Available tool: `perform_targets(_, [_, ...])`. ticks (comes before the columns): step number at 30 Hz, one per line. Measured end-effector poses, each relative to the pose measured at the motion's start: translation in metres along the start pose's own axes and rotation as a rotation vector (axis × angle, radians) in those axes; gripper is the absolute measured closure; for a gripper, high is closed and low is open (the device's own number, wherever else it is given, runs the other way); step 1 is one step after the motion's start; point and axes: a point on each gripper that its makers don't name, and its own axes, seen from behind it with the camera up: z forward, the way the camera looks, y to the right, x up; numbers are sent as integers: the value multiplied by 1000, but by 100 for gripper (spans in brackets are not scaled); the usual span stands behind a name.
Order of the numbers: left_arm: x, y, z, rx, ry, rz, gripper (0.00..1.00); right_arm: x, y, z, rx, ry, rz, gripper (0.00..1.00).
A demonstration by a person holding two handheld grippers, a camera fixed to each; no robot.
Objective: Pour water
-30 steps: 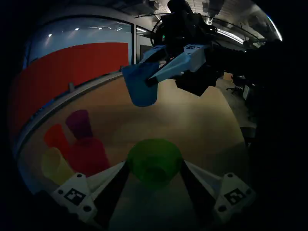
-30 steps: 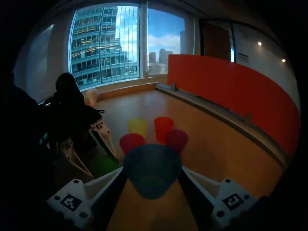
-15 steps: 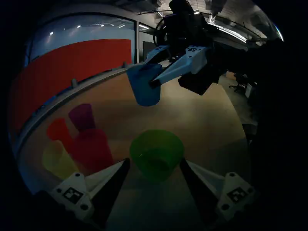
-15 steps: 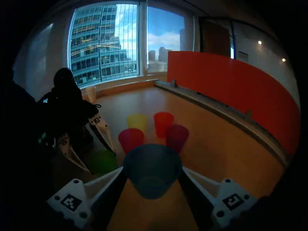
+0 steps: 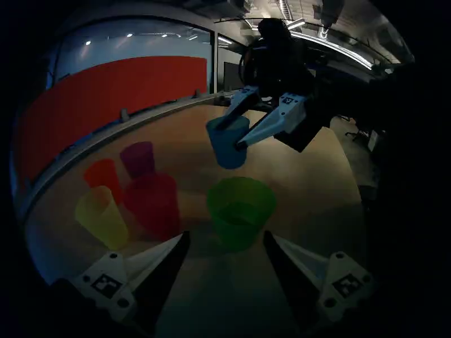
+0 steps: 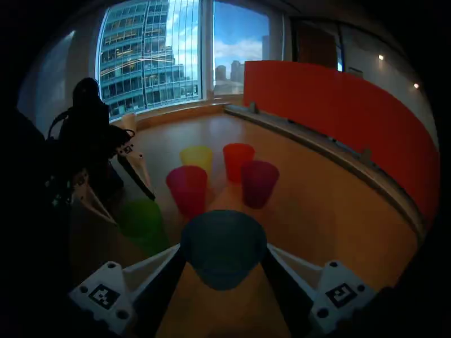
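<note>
A green cup stands on the wooden table, just beyond the tips of my left gripper. That gripper is open, its fingers apart from the cup's sides. My right gripper is shut on a blue cup. In the left gripper view the blue cup hangs slightly tilted above the table, behind the green one, pinched by the right gripper. In the right gripper view the green cup sits in front of the left gripper. Whether either cup holds water is too dark to tell.
A yellow cup, an orange-red cup, a purple cup and a pink cup stand clustered mid-table, left of the green cup in the left gripper view. A red partition runs along the table's far edge.
The left gripper has drawn back from the green cup, which now stands free ahead of its tips. The right gripper has carried the blue cup lower and nearer the green cup.
</note>
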Motion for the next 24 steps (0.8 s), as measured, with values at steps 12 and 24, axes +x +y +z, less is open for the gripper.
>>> perform_targets(12, [0,-2,-17,30,27,-26,4,-27,0,14,-4,-45,7,9])
perform_targets(24, [3,-2,-23,38,38,-29,4,-42,-1,13,-7,-68,0,9])
